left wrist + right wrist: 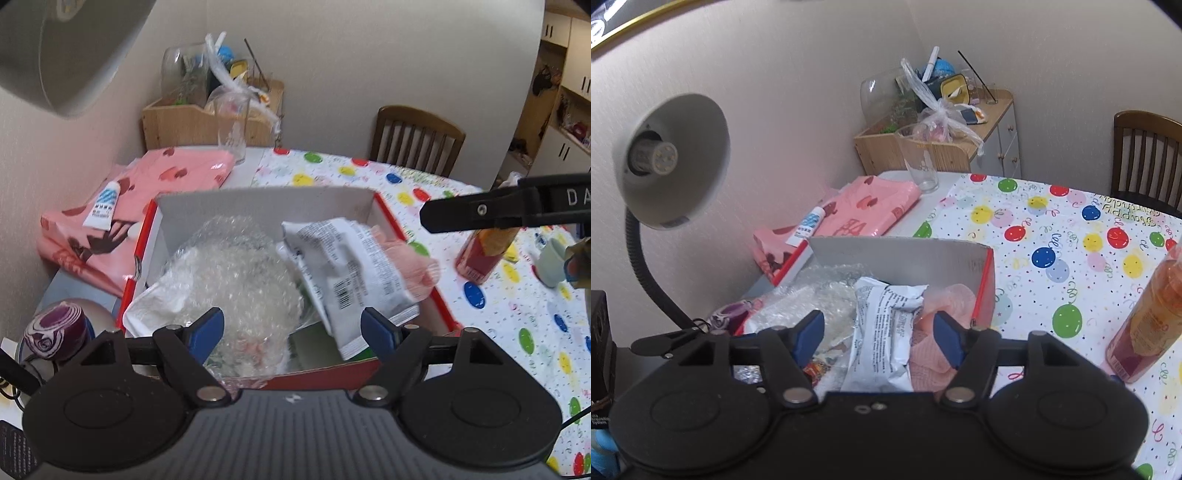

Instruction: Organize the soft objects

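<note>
Both the left gripper [293, 330] and right gripper [878, 336] gape wide, empty, above the red-rimmed box [258, 201] at frame centre. Its bubble wrap [236, 273] looks light, crushable; pinch a bunched fold.

The left claw [293, 334] and the right claw [879, 338] both hang with fingers spread apart, gripping nothing.

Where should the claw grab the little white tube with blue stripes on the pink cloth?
Probably around the middle of the white tube, coming down from above. It lies flat on the pink cloth, beside the box, with nothing on top. It is long and narrow, so the claw should close across its narrow width. Both claws are open and empty.
</note>
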Action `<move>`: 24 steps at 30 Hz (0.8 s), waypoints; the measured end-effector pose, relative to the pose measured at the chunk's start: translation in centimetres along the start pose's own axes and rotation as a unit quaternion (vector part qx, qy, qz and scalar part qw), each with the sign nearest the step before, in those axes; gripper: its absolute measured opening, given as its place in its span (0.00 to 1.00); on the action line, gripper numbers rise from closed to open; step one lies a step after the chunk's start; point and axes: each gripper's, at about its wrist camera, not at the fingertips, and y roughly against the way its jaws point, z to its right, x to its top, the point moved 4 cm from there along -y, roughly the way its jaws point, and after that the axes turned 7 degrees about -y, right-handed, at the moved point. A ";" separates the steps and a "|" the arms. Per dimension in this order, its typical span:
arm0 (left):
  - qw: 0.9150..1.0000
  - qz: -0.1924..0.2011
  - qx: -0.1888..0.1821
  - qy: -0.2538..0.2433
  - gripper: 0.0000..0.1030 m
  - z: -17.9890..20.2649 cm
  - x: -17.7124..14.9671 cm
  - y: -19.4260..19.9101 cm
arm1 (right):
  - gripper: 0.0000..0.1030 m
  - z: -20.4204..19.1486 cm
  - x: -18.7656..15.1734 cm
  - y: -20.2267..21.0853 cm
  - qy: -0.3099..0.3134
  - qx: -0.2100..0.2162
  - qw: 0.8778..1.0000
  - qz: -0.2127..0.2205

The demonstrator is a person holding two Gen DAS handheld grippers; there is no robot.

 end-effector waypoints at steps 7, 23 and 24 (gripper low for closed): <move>0.999 0.039 -0.014 0.004 0.80 1.5 0.6 2.7 | 0.73 0.0 -0.8 3.1 0.002 0.020 1.000 0.016; 0.989 0.127 -0.076 -0.027 1.00 8.0 2.0 7.5 | 0.99 3.1 -5.5 13.2 0.012 -0.017 0.995 0.101; 0.988 0.131 -0.073 -0.028 1.00 8.4 2.0 7.7 | 1.00 3.6 -5.8 13.8 0.006 -0.024 0.994 0.109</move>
